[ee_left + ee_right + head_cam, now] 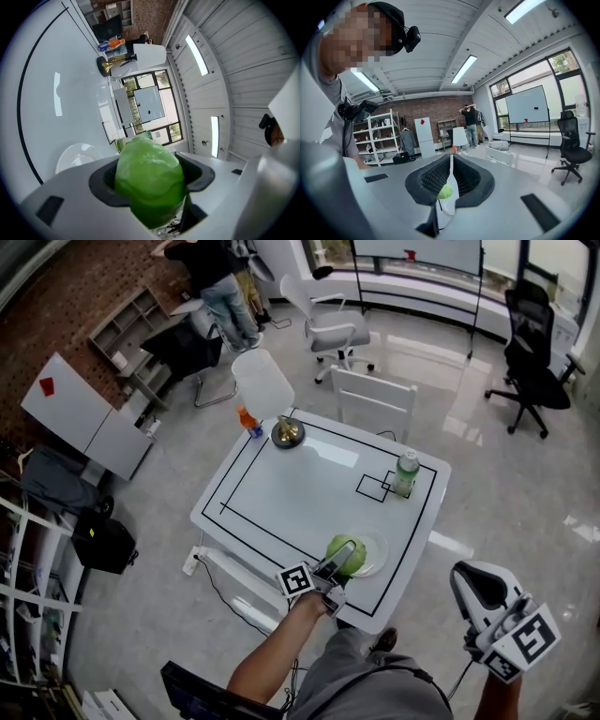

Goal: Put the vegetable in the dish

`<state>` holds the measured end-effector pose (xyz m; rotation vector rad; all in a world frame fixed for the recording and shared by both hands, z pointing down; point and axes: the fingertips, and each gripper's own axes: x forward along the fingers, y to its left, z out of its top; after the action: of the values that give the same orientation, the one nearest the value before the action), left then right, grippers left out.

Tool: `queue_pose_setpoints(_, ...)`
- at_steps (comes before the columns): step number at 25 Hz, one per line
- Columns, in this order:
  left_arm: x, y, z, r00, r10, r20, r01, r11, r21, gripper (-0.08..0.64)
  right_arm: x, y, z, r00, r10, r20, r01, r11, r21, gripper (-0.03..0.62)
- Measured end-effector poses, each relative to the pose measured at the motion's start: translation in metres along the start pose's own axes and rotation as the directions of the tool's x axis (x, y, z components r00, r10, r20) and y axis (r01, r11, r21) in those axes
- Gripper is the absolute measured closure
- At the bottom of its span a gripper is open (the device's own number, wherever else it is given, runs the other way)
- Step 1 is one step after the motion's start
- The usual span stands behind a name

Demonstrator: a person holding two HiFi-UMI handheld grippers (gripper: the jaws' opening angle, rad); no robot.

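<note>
Evidently light and slightly yielding, the green vegetable (149, 178) is clamped across its rounded middle by the fingers (101, 185) of the left gripper (345, 554), over the near-left part of the white dish (380, 557). Its waxy skin looks slippery, so holding it at the widest part seems safest. The right gripper (451, 178) hangs aside with its fingers closed on nothing, and the counter (300, 493) is glossy white with black lines, in a bright room with a polished floor.

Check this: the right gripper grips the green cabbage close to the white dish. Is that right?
No. The left gripper, not the right, grips the green cabbage close to the white dish; the left gripper view shows it between those jaws.
</note>
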<state>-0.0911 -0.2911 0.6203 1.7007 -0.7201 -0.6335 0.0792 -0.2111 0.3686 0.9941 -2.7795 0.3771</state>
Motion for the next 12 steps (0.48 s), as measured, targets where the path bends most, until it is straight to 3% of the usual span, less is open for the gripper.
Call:
queue_pose_setpoints(2,0.003,0.007,-0.001,1.000,0.011,-0.009,-0.012,1.000,-0.004,0.259,0.003,-0.002,-0.001,1.000,-0.001,-0.002,0.001,1.000,0.004,0.583)
queue_pose_setpoints(6,0.003,0.026,0.002,0.997,0.063,-0.044,-0.060,0.996,0.063,0.261,0.009,-0.005,-0.004,1.000,-0.001,-0.007,0.001,1.000,0.014,0.583)
queue_pose_setpoints(12,0.009,0.042,-0.005,0.994,0.071,-0.089,-0.071,0.997,-0.001,0.262,0.017,-0.010,-0.008,1.000,0.000,-0.015,0.001,1.000,0.027,0.583)
